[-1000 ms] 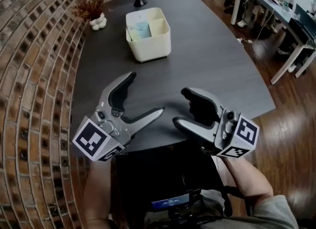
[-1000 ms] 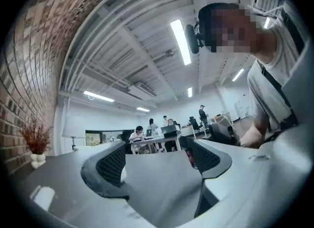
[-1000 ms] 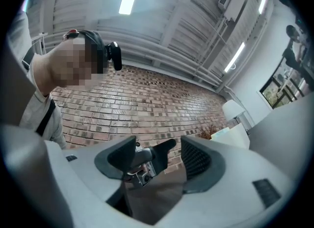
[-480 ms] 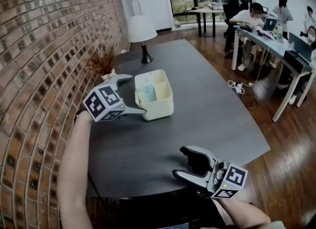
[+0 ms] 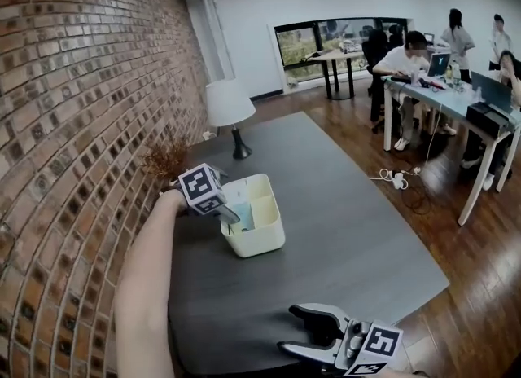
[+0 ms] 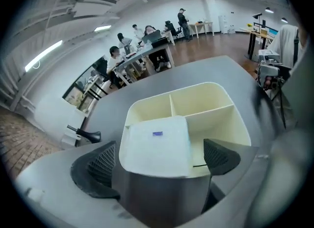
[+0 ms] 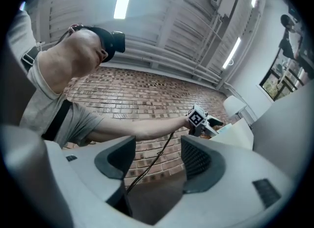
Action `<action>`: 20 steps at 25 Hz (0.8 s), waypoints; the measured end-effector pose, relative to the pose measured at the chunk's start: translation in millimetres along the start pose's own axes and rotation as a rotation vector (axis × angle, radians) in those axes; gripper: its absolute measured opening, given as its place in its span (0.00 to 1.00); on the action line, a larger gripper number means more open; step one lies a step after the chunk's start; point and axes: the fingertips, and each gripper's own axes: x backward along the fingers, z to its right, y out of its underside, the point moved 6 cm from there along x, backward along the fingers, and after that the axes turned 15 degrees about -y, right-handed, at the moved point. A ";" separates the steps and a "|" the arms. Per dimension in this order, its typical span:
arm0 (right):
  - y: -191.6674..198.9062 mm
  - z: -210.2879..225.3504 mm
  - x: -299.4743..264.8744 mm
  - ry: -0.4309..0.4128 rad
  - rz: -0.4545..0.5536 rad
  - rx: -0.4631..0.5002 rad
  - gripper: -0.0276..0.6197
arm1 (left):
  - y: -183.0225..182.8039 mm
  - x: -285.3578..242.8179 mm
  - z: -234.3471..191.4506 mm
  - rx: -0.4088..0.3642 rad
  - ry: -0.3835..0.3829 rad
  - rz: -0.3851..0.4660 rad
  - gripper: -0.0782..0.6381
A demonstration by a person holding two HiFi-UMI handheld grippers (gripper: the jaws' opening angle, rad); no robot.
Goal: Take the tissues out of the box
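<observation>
Left gripper (image 5: 229, 212) now at box (image 5: 271, 240), jaws opening, tissues (image 6: 156, 146) between

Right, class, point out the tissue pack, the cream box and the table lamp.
tissue pack (image 6: 156, 146), left gripper view, middle of its top face.
cream box (image 5: 257, 242), head view, its near outer wall.
table lamp (image 5: 228, 101), head view, its shade.
</observation>
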 end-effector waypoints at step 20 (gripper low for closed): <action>0.3 0.8 0.6 -0.020 0.010 -0.023 0.51 | -12.1 8.6 -18.9 -0.047 -0.031 -0.014 0.77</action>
